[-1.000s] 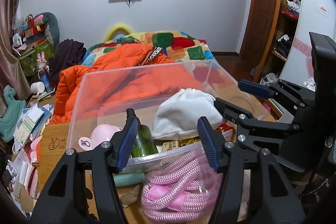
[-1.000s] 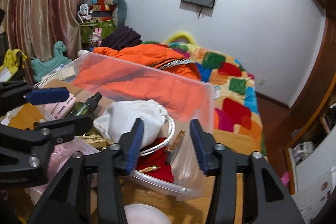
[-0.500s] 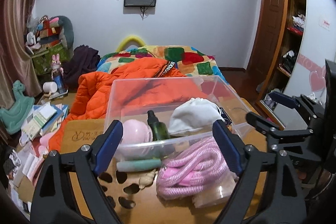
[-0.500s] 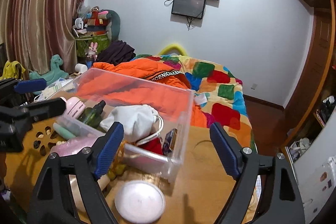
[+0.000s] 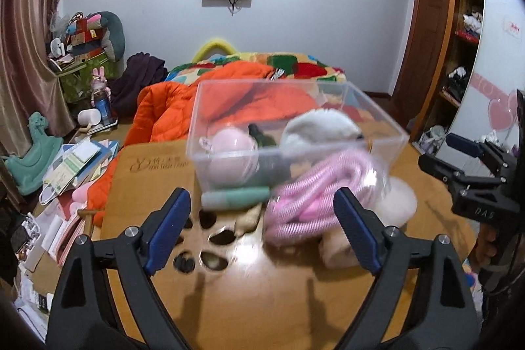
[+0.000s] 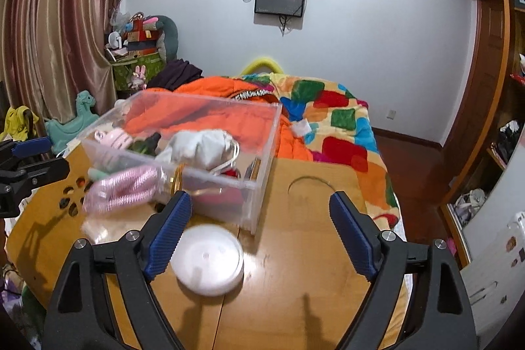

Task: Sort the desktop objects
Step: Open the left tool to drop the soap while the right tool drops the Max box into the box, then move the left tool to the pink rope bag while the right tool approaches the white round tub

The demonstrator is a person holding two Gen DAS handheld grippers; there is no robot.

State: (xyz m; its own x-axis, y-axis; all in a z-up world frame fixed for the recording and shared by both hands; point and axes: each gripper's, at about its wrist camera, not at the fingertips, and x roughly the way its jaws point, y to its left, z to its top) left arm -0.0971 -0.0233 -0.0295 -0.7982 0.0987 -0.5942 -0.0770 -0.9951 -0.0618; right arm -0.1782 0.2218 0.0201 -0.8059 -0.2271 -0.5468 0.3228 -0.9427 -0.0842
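Note:
A clear plastic box [image 5: 387, 136] [image 6: 262, 173] stands on the wooden table [image 5: 262, 300]. It holds a pink round item [image 5: 229, 150], a dark green bottle [image 5: 262, 136] and a white pouch [image 5: 321, 127] [image 6: 203, 146]. In front of the box lie a coiled pink rope [image 5: 308, 199] [image 6: 124, 189], a mint green tube [image 5: 236, 197] and a white round lid [image 6: 208, 264]. My left gripper [image 5: 262, 228] is open and empty, above the table short of the rope. My right gripper [image 6: 262, 232] is open and empty, above the lid.
A bed with an orange jacket [image 5: 229, 87] and a patchwork quilt [image 6: 338, 117] lies behind the table. Books and papers [image 5: 75, 163] clutter the floor at the left. A wooden shelf [image 5: 466, 38] stands at the right. The table has cut-out holes [image 5: 203, 238].
Both grippers have pulled back and up from the box and opened wide. More of the table, the rope and the white lid now show.

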